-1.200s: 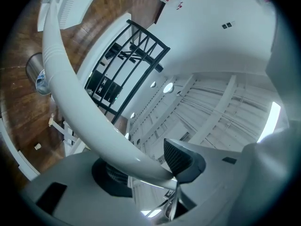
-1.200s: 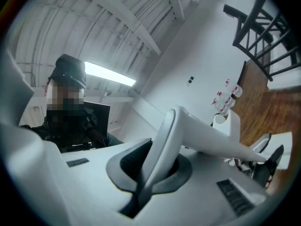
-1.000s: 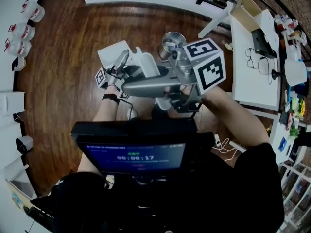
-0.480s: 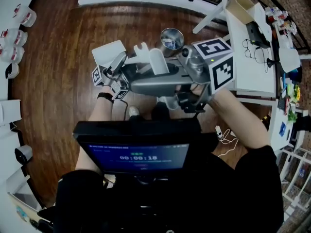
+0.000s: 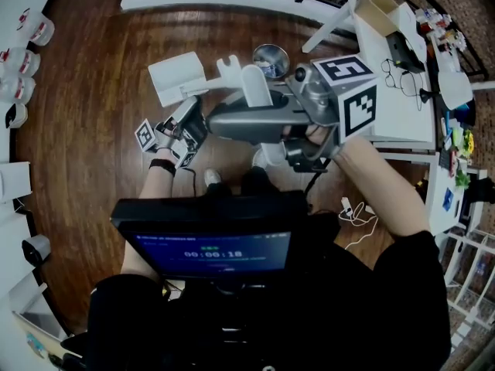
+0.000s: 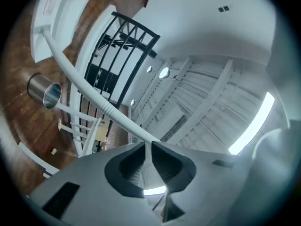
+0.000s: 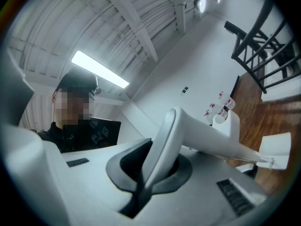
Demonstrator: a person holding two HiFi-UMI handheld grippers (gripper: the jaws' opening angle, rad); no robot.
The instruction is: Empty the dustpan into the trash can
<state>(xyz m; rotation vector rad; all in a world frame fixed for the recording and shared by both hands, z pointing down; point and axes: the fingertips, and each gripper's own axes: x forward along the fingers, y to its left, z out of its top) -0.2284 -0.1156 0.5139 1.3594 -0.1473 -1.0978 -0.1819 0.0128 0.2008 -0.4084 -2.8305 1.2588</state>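
Left claw (image 6: 146,144) just closed on dustpan's (image 6: 51,22) slim, round white handle (image 6: 84,86).

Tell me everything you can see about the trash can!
The trash can is a small round can of shiny silver metal with no lid. It stands upright, open, on the brown wooden floor near a slanted white table leg. Only the floor touches it; the white dustpan is off to its side, not over it.
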